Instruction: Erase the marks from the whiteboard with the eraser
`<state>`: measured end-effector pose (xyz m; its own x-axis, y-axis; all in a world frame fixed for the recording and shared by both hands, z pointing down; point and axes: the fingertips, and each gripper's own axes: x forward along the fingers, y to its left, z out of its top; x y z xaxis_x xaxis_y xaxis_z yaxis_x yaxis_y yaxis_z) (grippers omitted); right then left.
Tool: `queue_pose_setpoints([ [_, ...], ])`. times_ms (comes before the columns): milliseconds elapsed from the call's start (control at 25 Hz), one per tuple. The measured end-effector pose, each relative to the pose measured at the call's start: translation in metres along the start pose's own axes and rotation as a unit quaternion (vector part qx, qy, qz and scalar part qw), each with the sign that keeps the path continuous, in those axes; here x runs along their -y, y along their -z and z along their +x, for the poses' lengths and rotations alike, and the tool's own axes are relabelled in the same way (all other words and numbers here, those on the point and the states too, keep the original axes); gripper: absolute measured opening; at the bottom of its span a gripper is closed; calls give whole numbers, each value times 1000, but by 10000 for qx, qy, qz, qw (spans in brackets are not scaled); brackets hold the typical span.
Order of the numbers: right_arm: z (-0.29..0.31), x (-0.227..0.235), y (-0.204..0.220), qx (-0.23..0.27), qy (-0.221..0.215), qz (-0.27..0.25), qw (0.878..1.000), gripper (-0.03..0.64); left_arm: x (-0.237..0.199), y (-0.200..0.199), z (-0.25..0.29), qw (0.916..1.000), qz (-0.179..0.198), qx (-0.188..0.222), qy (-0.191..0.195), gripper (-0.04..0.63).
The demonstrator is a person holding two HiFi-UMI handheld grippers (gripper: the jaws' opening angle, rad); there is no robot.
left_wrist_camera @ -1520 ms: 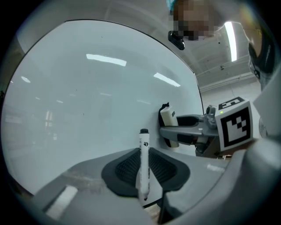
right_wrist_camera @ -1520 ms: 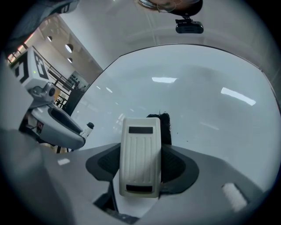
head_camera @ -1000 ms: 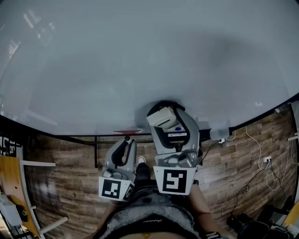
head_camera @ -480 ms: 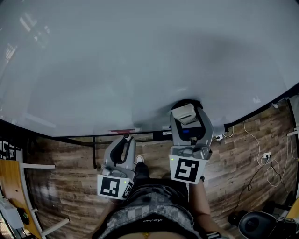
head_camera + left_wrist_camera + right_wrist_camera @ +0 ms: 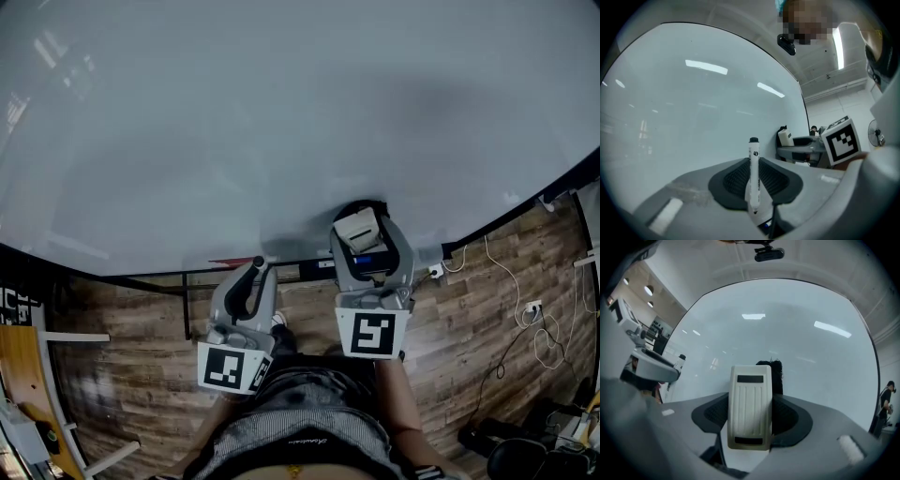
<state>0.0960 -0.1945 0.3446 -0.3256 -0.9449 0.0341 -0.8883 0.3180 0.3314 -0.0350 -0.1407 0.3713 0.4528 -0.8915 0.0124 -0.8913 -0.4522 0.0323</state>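
Eraser (image 5: pixel 357 229) in right gripper (image 5: pixel 362 217), slightly further left on whiteboard (image 5: pixel 281 112) than before.

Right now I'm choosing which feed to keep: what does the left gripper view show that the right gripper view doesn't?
Left only: the left tool clamping a pen seen head-on, and a tag cube at right. Right only: the right tool clamping the eraser head-on. Both: the whiteboard, no marks visible.
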Motion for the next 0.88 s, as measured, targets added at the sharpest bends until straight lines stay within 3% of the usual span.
queue_pose_setpoints([
  [240, -18, -21, 25, -149, -300, 487, 9983, 259, 18, 3, 13, 9998, 134, -28, 176, 72],
  [600, -51, -18, 41, -166, -326, 1268, 9913, 259, 54, 7, 28, 9989, 154, 1, 439, 72],
  [880, -58, -6, 45, -253, -201, 1358, 9902, 258, 70, 9, 40, 9984, 30, -89, 555, 72],
])
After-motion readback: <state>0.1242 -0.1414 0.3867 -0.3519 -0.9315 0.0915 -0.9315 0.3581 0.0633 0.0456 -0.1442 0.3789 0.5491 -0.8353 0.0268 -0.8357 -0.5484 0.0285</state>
